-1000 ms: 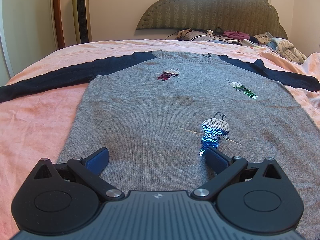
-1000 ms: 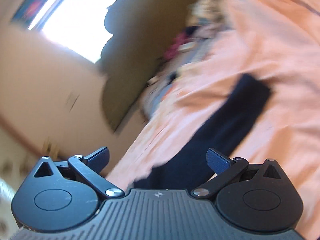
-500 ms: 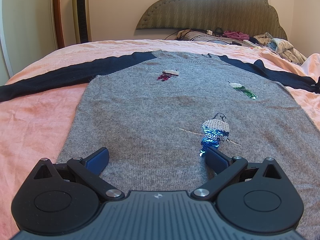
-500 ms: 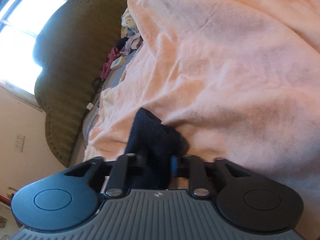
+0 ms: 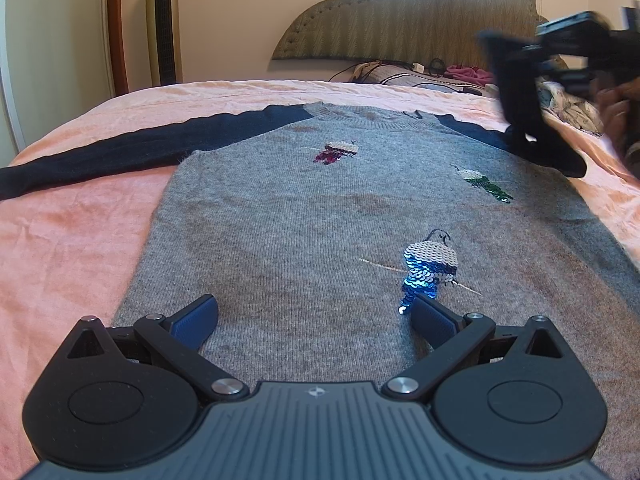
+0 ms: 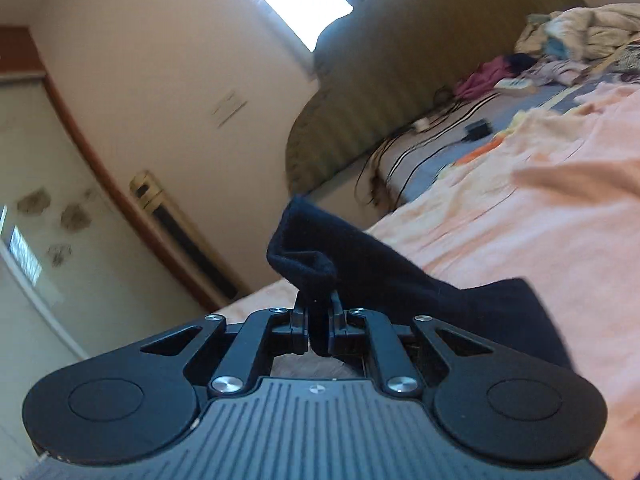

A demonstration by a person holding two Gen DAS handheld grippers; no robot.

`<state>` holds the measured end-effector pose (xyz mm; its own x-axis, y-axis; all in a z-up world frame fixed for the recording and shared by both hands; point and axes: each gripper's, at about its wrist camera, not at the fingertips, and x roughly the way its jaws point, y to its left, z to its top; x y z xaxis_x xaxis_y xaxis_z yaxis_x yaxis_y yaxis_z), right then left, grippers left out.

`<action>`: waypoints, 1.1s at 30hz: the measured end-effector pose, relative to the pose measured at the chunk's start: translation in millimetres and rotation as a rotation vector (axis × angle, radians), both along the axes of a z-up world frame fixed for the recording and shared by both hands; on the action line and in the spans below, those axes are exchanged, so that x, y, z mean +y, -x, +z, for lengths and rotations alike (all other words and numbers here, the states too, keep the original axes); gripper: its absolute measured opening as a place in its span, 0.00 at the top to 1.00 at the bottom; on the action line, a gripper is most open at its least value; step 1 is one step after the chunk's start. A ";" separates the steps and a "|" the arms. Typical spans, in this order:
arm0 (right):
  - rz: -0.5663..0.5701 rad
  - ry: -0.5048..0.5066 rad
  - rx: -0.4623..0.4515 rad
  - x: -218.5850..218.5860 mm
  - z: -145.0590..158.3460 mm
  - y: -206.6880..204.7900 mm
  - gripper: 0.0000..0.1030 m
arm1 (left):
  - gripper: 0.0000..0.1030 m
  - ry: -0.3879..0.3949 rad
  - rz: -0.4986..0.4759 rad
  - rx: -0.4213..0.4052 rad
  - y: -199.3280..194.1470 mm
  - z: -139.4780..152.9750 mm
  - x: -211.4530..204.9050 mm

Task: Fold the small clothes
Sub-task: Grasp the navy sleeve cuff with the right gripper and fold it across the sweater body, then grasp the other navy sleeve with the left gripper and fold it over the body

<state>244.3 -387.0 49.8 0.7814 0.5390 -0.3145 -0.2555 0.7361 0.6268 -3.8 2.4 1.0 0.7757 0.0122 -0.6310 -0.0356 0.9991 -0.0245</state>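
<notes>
Between the fingers of the right gripper (image 6: 318, 326) a dark navy sleeve (image 6: 400, 280) is being pinched: the jaws, having just been closing and easing a little, are clamping the cuff, which is sticking up in a folded lump above the fingertips while the rest of the sleeve is trailing off to the right over the pink bedsheet (image 6: 540, 220). Seen from the left wrist view, this gripper is appearing as a blurred black shape at the upper right, with the sleeve hanging from it in the air and a hand (image 5: 618, 108) showing behind it.

Lower down, the left gripper (image 5: 314, 316) is hovering with its blue-padded jaws spread wide, nothing between them, just over the lower hem of the grey sweater (image 5: 280, 220). That sweater is lying flat, front up, on the bedsheet, neck toward the headboard (image 5: 408, 12). Its other navy sleeve (image 5: 100, 152) is stretching straight out to the left across the sheet. A blue sequin bird (image 5: 428, 268) is sitting just beyond the gripper's right finger, with a green one (image 5: 484, 184) and a red one (image 5: 336, 150) farther up the chest. Loose clothes (image 6: 580, 44) are lying piled near the headboard, and a tower fan (image 5: 164, 20) is standing against the far wall.
</notes>
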 end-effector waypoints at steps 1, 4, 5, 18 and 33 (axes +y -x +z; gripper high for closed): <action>0.043 -0.026 0.070 20.2 -13.3 -5.1 0.59 | 0.00 -0.001 0.000 0.000 0.0 0.0 0.0; 0.065 -0.063 0.138 41.6 -38.4 11.0 0.43 | 0.00 -0.007 -0.004 0.004 0.2 0.2 -1.2; 0.067 -0.040 0.121 44.9 -42.3 24.1 0.43 | 0.00 -0.014 -0.016 0.011 0.2 0.4 -2.0; -0.011 0.065 0.049 2.0 -75.5 114.4 0.02 | 0.00 0.594 -0.246 0.088 -144.4 63.2 -15.1; 0.004 -0.056 0.055 -11.7 -86.6 109.9 0.00 | 0.93 0.358 -0.183 0.148 -248.0 18.8 -95.5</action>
